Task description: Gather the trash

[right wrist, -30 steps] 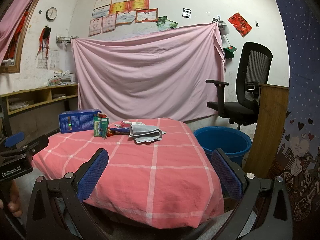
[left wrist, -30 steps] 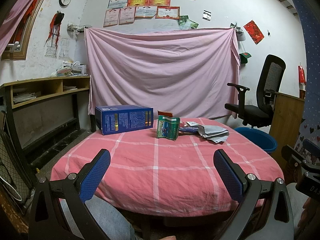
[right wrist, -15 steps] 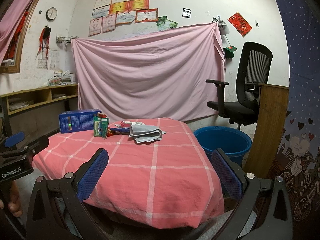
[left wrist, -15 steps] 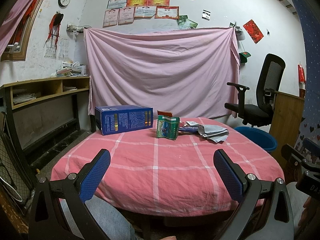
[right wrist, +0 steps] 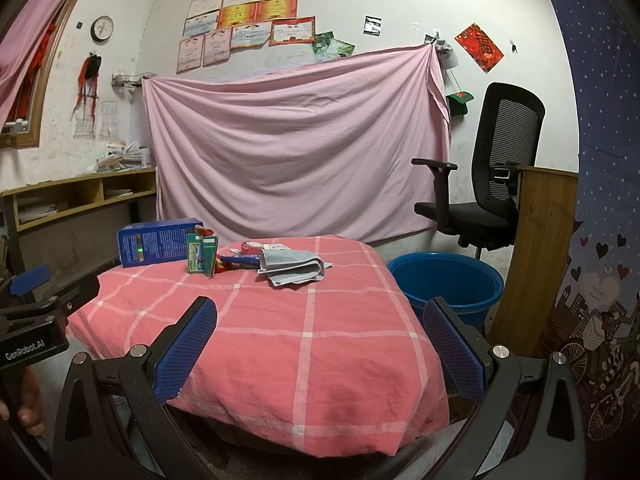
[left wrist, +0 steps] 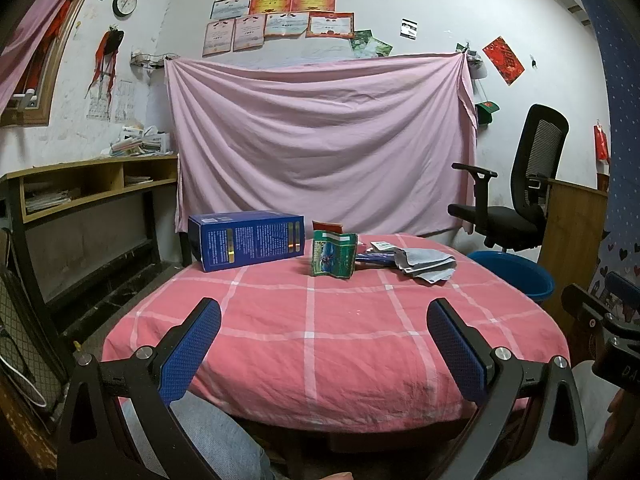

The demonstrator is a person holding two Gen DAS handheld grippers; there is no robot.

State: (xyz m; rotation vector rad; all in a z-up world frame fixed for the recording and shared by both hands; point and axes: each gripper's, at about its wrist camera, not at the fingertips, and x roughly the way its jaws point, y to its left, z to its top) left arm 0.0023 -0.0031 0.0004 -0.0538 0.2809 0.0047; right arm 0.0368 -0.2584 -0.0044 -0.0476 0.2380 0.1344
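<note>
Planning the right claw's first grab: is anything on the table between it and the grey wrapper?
Nothing visible. The right claw hangs open at the near edge, and only bare pink checked tablecloth lies between it and the grey wrapper. The green packet stands off to the wrapper's left.

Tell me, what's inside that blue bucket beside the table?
Only the blue bucket's bare inner wall shows in the right wrist view. Its bottom is hidden by the near rim and the table, so its contents are unknown.

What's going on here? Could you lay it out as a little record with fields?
Left gripper: open, empty
Right gripper: open, empty
Table: pink checked cloth
Far end of table: blue box, green packet standing, grey wrapper
Blue bucket: on floor, right of table
Progress: nothing picked up yet
</note>
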